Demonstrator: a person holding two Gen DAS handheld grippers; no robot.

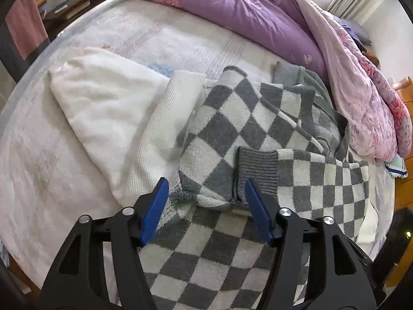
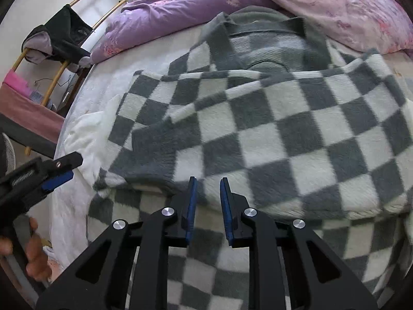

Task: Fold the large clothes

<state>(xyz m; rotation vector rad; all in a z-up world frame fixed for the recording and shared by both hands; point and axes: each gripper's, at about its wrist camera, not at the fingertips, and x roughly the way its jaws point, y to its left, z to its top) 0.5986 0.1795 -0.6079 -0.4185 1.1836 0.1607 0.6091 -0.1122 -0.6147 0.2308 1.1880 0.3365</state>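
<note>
Grey-and-cream checked fleece fills the left wrist view: a thick, fuzzy checkerboard sweater (image 1: 232, 129) lies bunched in soft folds on the white textured bed cover (image 1: 36, 155), one sleeve doubled over so that its ribbed dark grey cuff (image 1: 258, 173) sits on top of the sweater's lower part. The left gripper (image 1: 206, 196), black-framed with blue pads, hangs just above the sweater's near edge with its fingers spread wide and nothing between them, the cuff lying just beyond the tips. Beside the sweater, on its left edge, rests a folded white ribbed knit garment (image 1: 165, 124), partly overlapping a plump white fluffy folded garment (image 1: 103, 103). Behind the sweater a crumpled purple floral quilt (image 1: 245, 15) is heaped, its pale pink side turned out toward the right. In the right wrist view the same sweater (image 2: 296, 134) spreads broad across the bed cover (image 2: 74, 201), its plain grey collar end (image 2: 260, 23) lying toward the quilt (image 2: 180, 2). The right gripper (image 2: 208, 188) hovers over the sweater's near fold, its blue pads parted by a narrow gap and holding no cloth. To the left of the sweater the left gripper (image 2: 60, 170) enters, held by a bare hand (image 2: 33, 253), and farther off stands a bamboo rack (image 2: 59, 75) draped with dark clothing.
</note>
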